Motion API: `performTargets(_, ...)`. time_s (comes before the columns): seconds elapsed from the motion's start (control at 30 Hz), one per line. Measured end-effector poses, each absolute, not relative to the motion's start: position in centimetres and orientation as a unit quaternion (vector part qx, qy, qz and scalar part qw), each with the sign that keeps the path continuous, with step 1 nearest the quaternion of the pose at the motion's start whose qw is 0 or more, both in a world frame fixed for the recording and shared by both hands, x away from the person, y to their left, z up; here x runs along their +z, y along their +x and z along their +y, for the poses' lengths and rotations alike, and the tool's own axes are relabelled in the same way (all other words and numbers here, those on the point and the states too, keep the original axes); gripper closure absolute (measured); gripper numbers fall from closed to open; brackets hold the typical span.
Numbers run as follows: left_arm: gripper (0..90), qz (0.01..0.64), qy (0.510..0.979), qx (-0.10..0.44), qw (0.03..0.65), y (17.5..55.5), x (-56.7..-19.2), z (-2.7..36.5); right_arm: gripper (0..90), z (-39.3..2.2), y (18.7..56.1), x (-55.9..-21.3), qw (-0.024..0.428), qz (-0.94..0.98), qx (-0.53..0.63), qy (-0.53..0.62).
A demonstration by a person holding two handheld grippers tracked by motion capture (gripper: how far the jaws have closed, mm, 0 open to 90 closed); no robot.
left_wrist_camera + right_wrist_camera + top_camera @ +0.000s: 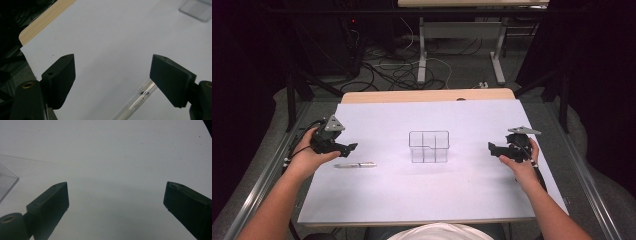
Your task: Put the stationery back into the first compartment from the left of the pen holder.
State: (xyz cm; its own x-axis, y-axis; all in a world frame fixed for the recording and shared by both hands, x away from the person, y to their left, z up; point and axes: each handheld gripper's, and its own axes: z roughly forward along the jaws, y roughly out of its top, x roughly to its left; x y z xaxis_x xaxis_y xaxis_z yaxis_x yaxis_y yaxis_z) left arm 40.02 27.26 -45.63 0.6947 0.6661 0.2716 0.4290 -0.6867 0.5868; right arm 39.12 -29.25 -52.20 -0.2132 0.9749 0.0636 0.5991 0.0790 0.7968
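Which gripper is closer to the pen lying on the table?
The left. The left gripper hovers just above the pen, jaws open. The right gripper is far across the table, beyond the clear organizer.

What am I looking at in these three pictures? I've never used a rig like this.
A person sits at a table covered in white and holds a hand-held gripper in each hand: two black jaws squeezed by hand. The high view looks down from above the person. There the left hand-held gripper is at the left and the right hand-held gripper at the right. The other two pictures come from cameras riding on each gripper, looking along its jaws. On the table lie a pen and a clear box with compartments. Both grippers stand open and hold nothing; the pen lies on the table beneath the left one's jaws.
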Motion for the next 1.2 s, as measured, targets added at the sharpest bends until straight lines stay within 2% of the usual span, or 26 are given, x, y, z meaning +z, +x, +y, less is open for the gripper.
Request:
performTargets(0.3, 38.8, 0.193, 0.939, 0.244, 0.149, 39.9, -46.1, 26.4, 5.7, -29.2, 39.1, -52.2, 0.258, 0.690, 0.364, 0.570)
performTargets(0.5, 41.4, 0.119, 0.960, 0.237, 0.086, 39.6, -46.9, 25.9, 5.7, -29.1, 39.1, -52.2, 0.257, 0.692, 0.364, 0.568)
performTargets(0.73, 42.3, 0.081, 0.976, 0.199, 0.042, 40.0, -48.2, 25.9, 5.7, -28.9, 39.1, -52.3, 0.253, 0.694, 0.363, 0.568)
performTargets(1.2, 51.9, 0.055, 0.984, 0.167, 0.025, 40.4, -50.4, 25.2, 5.7, -28.9, 39.2, -52.4, 0.254, 0.699, 0.363, 0.562)
